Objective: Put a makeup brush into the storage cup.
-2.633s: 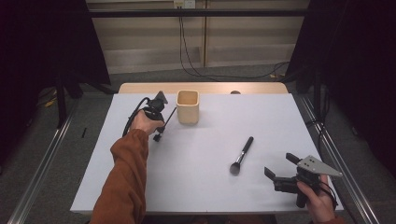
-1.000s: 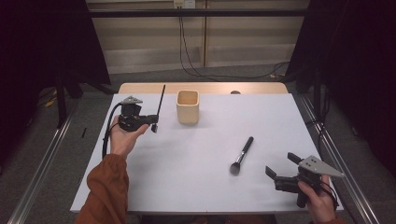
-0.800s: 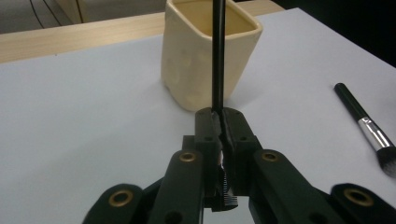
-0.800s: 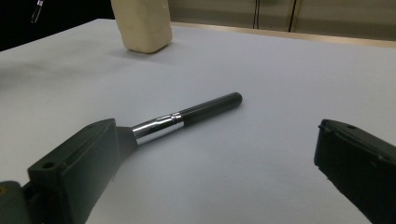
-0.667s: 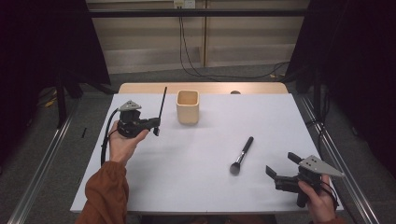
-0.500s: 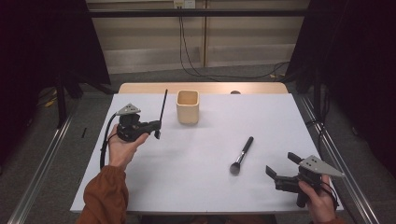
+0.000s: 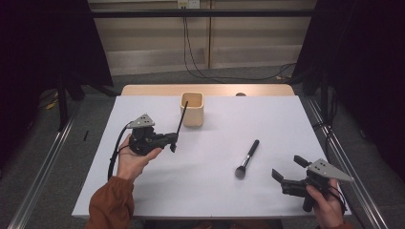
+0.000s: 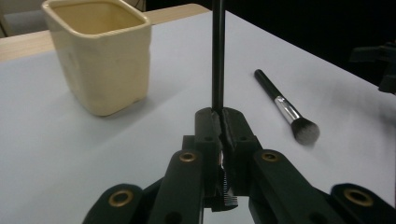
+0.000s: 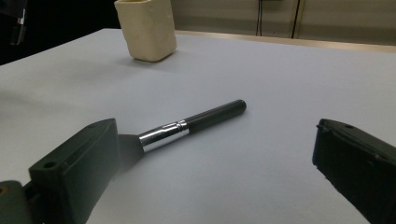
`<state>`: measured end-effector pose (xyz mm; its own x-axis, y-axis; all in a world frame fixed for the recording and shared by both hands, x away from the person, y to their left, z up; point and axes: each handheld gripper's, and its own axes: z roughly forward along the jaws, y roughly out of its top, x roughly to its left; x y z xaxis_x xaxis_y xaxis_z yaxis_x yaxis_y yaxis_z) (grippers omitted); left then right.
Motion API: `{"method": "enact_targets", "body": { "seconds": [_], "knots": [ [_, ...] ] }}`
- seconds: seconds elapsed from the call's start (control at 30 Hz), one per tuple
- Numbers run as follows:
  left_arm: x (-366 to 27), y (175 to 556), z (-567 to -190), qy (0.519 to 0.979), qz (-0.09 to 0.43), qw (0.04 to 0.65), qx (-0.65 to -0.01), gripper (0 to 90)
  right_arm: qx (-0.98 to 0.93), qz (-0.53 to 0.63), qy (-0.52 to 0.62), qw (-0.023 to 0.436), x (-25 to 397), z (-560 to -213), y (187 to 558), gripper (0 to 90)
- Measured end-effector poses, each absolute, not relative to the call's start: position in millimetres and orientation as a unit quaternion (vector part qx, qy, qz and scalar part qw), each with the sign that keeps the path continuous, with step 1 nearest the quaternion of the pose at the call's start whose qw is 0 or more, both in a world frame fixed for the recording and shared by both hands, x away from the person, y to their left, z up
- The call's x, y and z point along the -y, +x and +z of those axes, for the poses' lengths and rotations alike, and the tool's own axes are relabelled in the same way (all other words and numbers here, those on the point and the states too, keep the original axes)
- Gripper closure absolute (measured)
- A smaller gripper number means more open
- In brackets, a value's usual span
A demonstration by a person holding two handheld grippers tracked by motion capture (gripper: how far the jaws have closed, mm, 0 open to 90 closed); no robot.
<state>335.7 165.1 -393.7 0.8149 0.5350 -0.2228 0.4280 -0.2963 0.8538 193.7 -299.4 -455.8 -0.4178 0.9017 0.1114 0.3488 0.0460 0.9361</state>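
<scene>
Left gripper, jaws clamped on a thin black brush, holds it tilted with its tip at the cup rim. Right gripper, jaws wide, rests near the makeup brush lying on the table.

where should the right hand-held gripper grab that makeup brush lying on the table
Grip the makeup brush on its black handle, above the silver ferrule. It lies flat with nothing beside it, so the open right hand-held gripper would probably do best coming from above, jaws across the handle.
</scene>
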Motion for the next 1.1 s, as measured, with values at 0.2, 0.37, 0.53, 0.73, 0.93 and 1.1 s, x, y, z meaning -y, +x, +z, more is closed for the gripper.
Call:
{"method": "enact_targets", "body": {
  "seconds": [0.2, 0.37, 0.53, 0.73, 0.93, 1.1],
  "knots": [
    [-155, 328, -392, 0.816, 0.038, 0.506, -0.275, 85.8, -0.675, 0.513, 0.457, 0.266, 296, -455, 193, 0.0],
    [-149, 319, -388, 0.822, 0.032, 0.51, -0.251, 85.8, -0.672, 0.522, 0.454, 0.265, 294, -453, 192, 0.1],
    [-141, 313, -386, 0.829, 0.026, 0.506, -0.234, 85.8, -0.689, 0.524, 0.427, 0.261, 290, -452, 190, 0.0],
    [-129, 307, -386, 0.843, 0.014, 0.495, -0.21, 85.8, -0.701, 0.532, 0.407, 0.245, 285, -449, 189, 0.0],
    [-121, 302, -383, 0.851, -0.005, 0.49, -0.187, 85.8, -0.711, 0.534, 0.391, 0.239, 281, -445, 190, 0.1],
    [-110, 290, -375, 0.86, -0.019, 0.485, -0.157, 85.8, -0.712, 0.545, 0.378, 0.23, 273, -438, 188, 0.2]
  ]
}}
